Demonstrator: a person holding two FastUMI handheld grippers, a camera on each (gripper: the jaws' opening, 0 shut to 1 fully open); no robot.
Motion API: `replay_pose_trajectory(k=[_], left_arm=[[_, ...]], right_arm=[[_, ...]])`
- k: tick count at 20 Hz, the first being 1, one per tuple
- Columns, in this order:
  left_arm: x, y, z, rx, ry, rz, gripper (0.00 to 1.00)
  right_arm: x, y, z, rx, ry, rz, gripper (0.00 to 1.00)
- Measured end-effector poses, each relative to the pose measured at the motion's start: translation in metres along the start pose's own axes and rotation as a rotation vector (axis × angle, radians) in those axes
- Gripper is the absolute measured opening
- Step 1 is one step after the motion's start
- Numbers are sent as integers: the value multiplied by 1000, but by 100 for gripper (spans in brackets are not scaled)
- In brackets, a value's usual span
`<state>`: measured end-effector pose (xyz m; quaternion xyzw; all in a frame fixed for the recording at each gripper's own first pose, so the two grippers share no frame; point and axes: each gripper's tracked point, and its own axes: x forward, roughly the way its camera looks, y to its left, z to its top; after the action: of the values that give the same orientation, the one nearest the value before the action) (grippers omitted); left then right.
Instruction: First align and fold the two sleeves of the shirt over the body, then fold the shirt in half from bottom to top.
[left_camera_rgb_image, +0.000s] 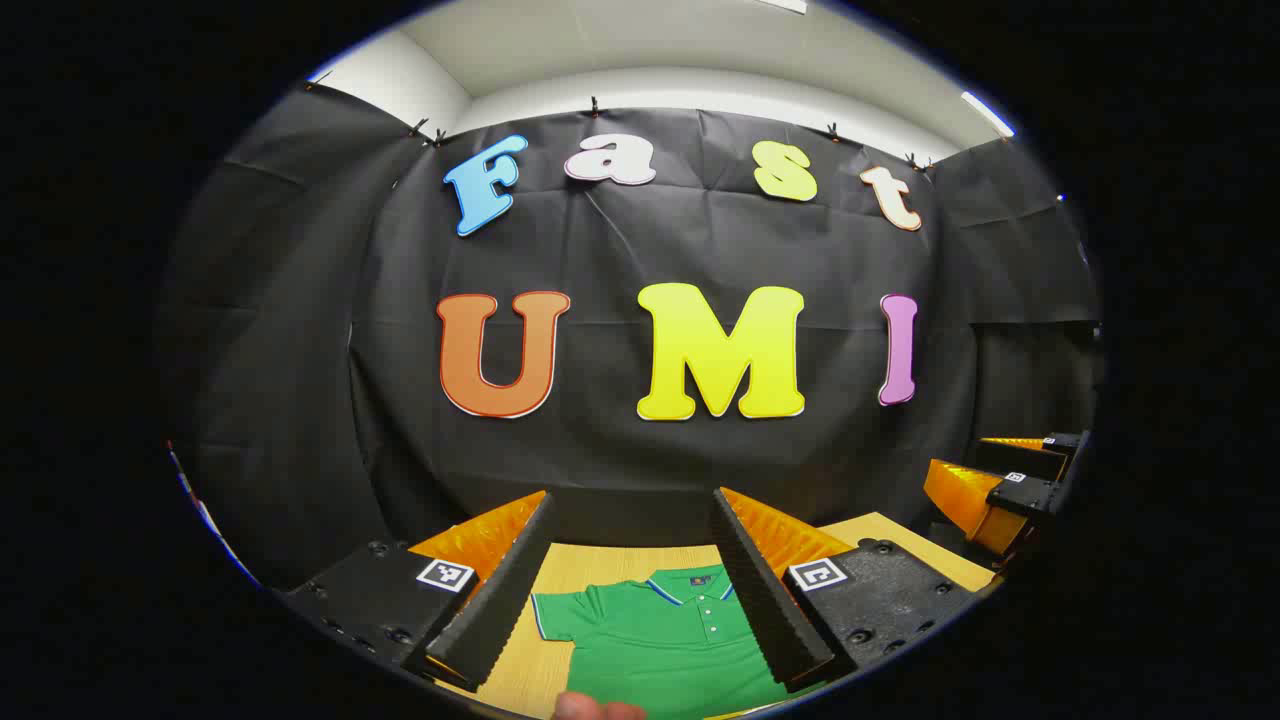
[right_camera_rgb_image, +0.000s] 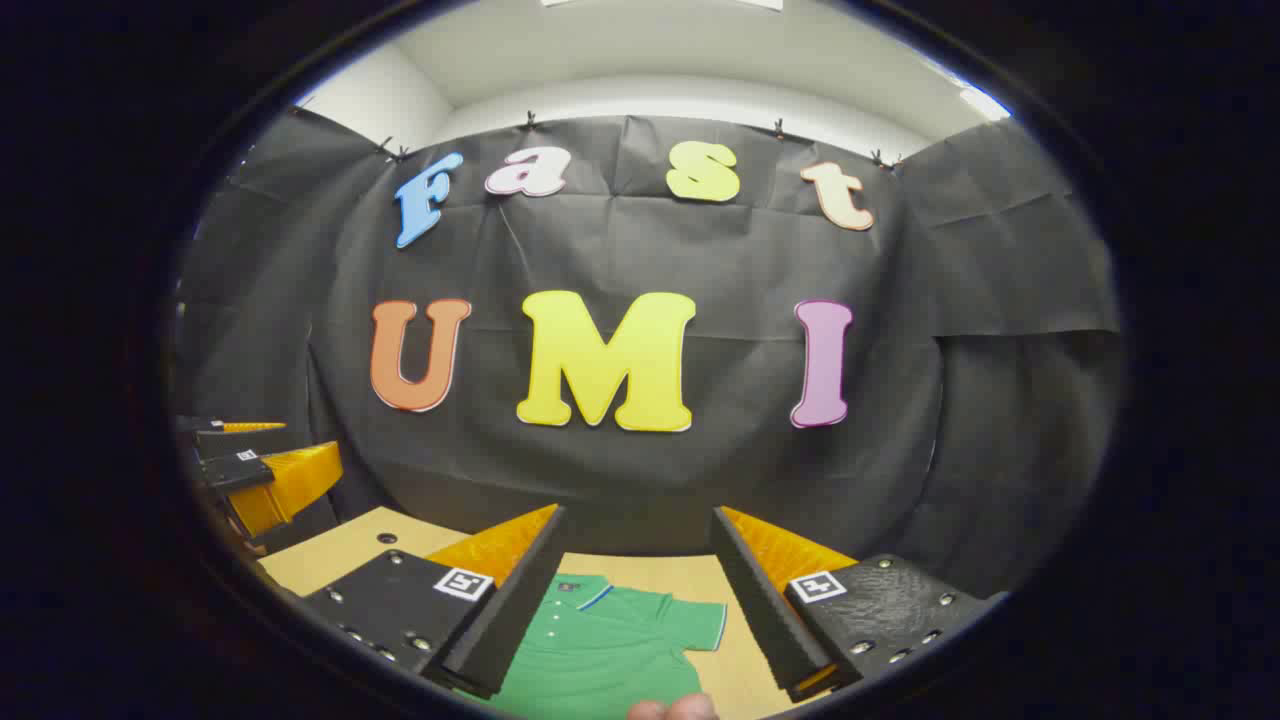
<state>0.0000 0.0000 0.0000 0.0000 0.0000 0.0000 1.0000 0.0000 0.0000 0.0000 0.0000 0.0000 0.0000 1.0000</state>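
Observation:
A green polo shirt (left_camera_rgb_image: 665, 640) lies flat on a light wooden table (left_camera_rgb_image: 600, 565), collar toward the back wall. In the left gripper view my left gripper (left_camera_rgb_image: 640, 590) is held above it, open, nothing between its fingers; the shirt's left sleeve (left_camera_rgb_image: 555, 615) and buttoned collar show in the gap. In the right gripper view my right gripper (right_camera_rgb_image: 635, 600) hovers open over the shirt (right_camera_rgb_image: 600, 650), with the other short sleeve (right_camera_rgb_image: 700, 622) spread out to the side. Each gripper shows far off at the edge of the other's view: the right gripper (left_camera_rgb_image: 1010, 490) and the left gripper (right_camera_rgb_image: 255, 470).
The black cloth wall (left_camera_rgb_image: 650, 450) rises straight behind the table's far edge. Bare tabletop (right_camera_rgb_image: 340, 550) extends beside the shirt on both sides. A fingertip (left_camera_rgb_image: 595, 708) shows at the bottom rim of each view.

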Motion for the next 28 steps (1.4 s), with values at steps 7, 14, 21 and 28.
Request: replay_pose_trajectory(k=[7,14,21,28], left_arm=[[2,5,-2,0,7,15,98],[2,8,-2,1,13,28,98],[5,9,-13,-7,42,40,98],[9,2,-33,11,90,43,98]], right_arm=[[4,-1,-2,-14,8,9,92],[7,-6,-6,-14,15,9,92],[20,-22,-23,-21,57,6,92],[51,-54,-66,-34,158,8,92]])
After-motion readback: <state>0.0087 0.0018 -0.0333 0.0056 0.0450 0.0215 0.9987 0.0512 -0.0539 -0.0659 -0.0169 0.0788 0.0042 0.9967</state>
